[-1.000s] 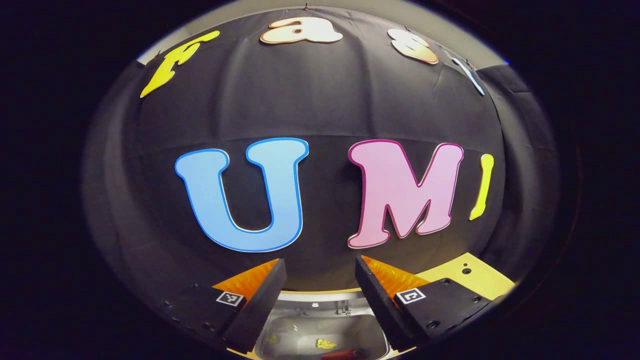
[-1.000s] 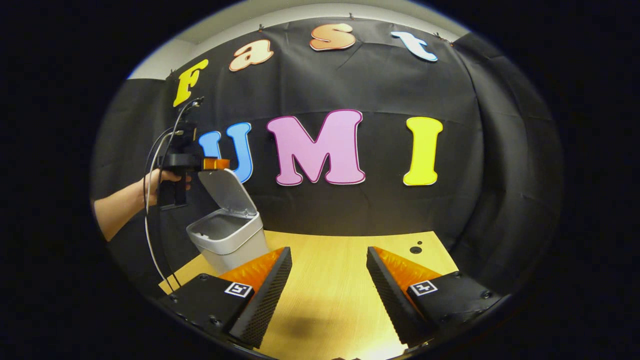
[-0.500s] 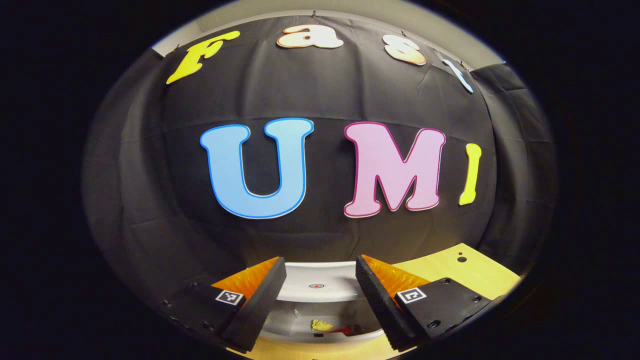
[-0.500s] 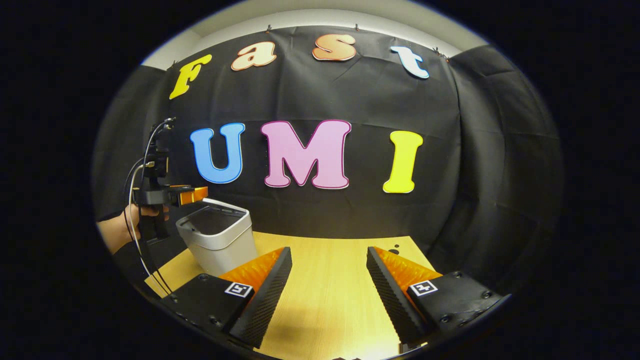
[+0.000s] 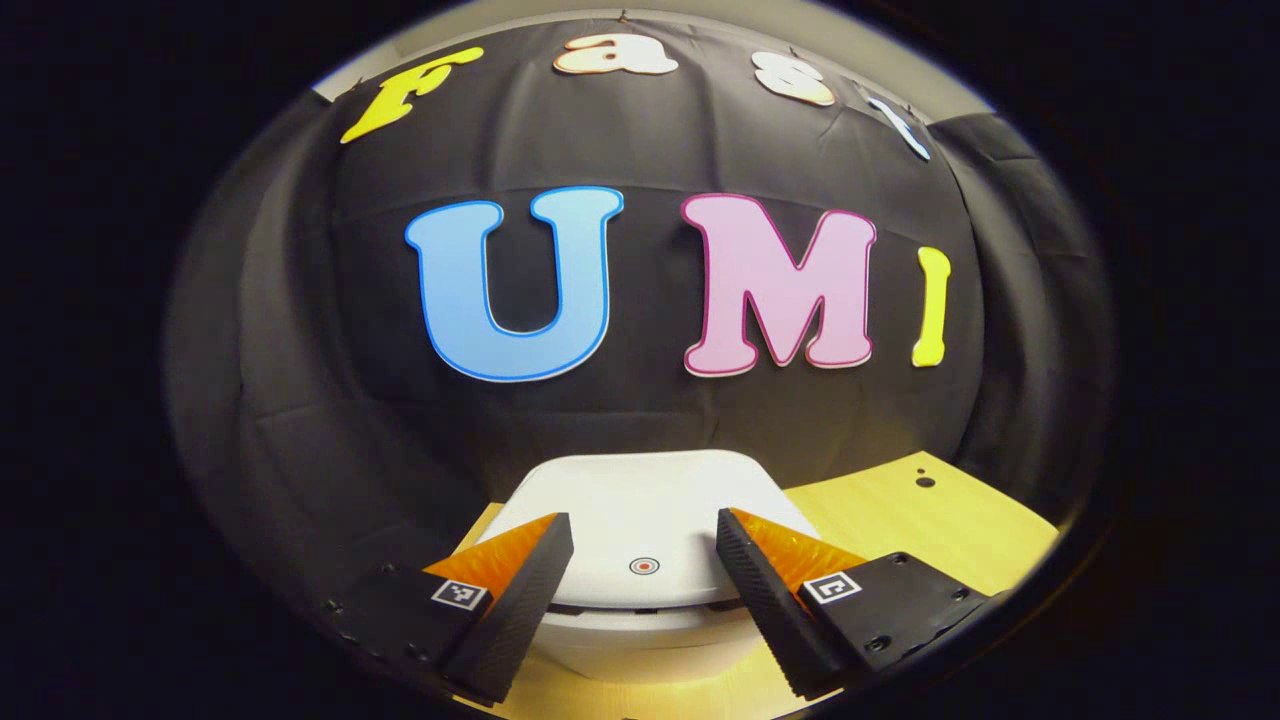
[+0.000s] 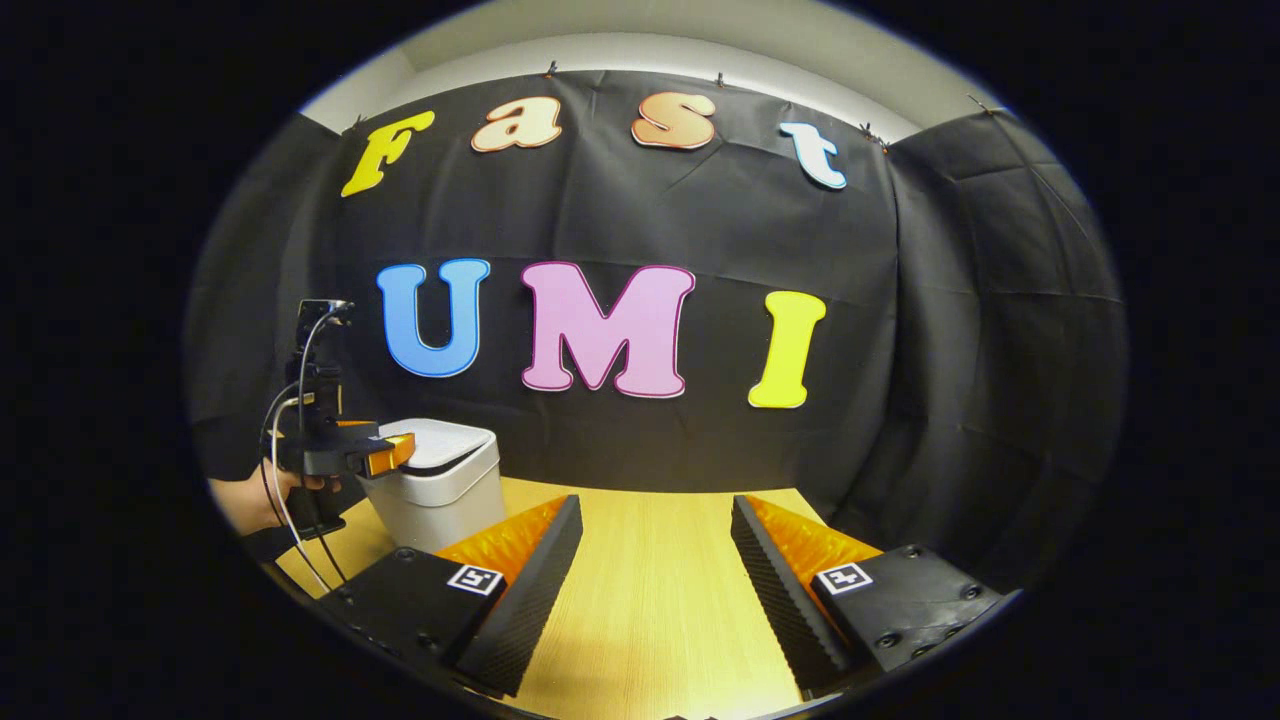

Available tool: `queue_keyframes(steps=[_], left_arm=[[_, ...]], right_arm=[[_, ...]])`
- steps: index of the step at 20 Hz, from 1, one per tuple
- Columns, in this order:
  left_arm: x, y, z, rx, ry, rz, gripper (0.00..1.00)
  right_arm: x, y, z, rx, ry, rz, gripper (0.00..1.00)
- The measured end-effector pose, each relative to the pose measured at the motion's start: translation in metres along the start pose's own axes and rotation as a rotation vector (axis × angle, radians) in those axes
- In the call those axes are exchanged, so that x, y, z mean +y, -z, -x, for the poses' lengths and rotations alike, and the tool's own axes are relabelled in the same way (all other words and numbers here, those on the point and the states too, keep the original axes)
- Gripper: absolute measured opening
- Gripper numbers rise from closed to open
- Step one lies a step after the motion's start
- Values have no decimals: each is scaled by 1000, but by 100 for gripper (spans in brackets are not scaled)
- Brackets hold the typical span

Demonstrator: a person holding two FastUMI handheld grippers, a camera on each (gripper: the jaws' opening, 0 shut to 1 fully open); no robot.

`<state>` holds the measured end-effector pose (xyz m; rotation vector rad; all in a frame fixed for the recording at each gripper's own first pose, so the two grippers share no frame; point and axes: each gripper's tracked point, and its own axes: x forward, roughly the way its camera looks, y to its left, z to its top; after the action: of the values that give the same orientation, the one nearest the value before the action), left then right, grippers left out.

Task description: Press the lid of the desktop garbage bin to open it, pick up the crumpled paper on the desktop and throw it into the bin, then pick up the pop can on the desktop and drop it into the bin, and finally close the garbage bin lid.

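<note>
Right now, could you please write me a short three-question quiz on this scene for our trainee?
1. True or false: the garbage bin lid is down on the garbage bin.
2. Which gripper is at the lid? A) left gripper B) right gripper
3. Fill in: both grippers' jaws are ____.

Key: 1 true. 2 A; in the right gripper view it sits at the lid's edge. 3 open, holding nothing, above the wooden desktop.

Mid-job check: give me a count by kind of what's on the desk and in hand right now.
Garbage bins: 1, lid down
Grippers: 2, left gripper over the lid, right gripper above the desktop
Hands: 1
Total: 4
</note>
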<state>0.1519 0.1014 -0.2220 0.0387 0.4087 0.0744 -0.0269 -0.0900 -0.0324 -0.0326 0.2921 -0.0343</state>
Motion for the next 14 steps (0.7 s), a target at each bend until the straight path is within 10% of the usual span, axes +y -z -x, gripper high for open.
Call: queue_keyframes(steps=[14], left_arm=[[-6,4,4,-118,22,-37,100]], right_arm=[[17,26,32,17,22,20,98]])
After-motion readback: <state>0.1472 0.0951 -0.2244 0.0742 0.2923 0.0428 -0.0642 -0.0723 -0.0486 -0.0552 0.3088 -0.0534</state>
